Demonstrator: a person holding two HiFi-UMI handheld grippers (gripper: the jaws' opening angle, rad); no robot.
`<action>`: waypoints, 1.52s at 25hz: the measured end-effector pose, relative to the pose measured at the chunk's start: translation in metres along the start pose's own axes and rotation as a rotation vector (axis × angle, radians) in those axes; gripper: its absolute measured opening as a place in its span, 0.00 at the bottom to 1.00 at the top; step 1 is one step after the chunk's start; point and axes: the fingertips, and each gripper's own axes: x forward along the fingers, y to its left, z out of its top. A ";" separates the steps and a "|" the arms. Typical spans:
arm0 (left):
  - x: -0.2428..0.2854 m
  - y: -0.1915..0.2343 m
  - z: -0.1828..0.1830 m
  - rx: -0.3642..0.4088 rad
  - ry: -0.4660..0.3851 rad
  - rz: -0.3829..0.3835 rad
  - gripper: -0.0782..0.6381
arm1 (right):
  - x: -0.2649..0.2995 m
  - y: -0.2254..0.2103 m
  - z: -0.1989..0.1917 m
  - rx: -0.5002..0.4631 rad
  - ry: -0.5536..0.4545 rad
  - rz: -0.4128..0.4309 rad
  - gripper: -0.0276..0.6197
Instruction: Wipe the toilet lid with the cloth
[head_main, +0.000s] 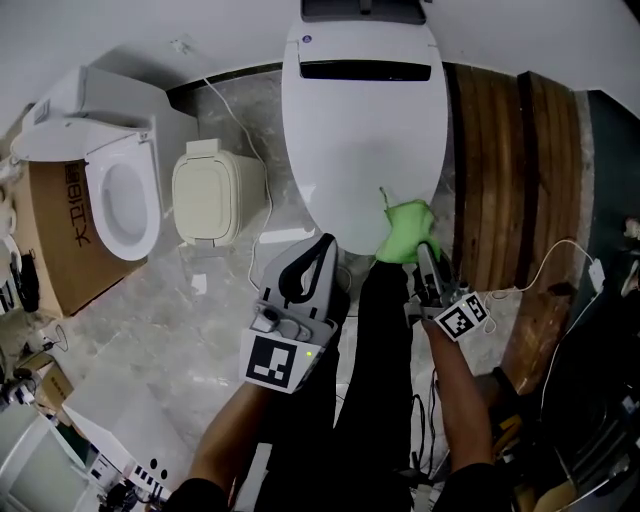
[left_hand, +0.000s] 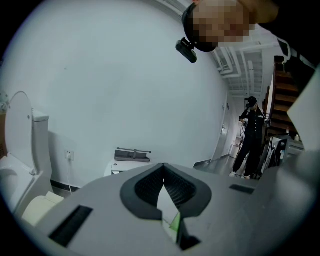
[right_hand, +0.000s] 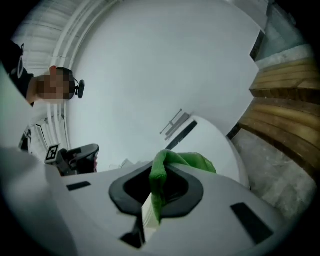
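Observation:
The white toilet lid (head_main: 360, 130) lies closed, top centre in the head view. A green cloth (head_main: 405, 232) rests on the lid's near right edge, bunched up. My right gripper (head_main: 425, 252) is shut on the cloth; in the right gripper view the cloth (right_hand: 185, 161) sticks out between the jaws (right_hand: 156, 196) towards the lid (right_hand: 212, 137). My left gripper (head_main: 322, 248) hovers just off the lid's near edge, left of the cloth. Its jaws (left_hand: 163, 172) are shut, with nothing between them.
A second toilet (head_main: 120, 195) with its lid raised stands at the left beside a cardboard box (head_main: 55, 240). A beige bin (head_main: 210, 190) sits between the two toilets. Wooden steps (head_main: 510, 170) rise at the right. White cables (head_main: 560, 260) trail on the marble floor. Another person (left_hand: 250, 137) stands far off.

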 end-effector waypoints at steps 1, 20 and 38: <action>0.005 -0.002 0.002 0.003 0.001 0.000 0.12 | 0.003 -0.003 0.017 -0.013 -0.037 -0.014 0.09; 0.150 -0.006 0.038 -0.006 -0.040 0.117 0.12 | 0.161 -0.153 0.184 -0.335 -0.007 -0.228 0.09; 0.190 0.035 0.022 -0.029 0.009 0.180 0.12 | 0.282 -0.191 0.125 -0.663 0.497 -0.145 0.09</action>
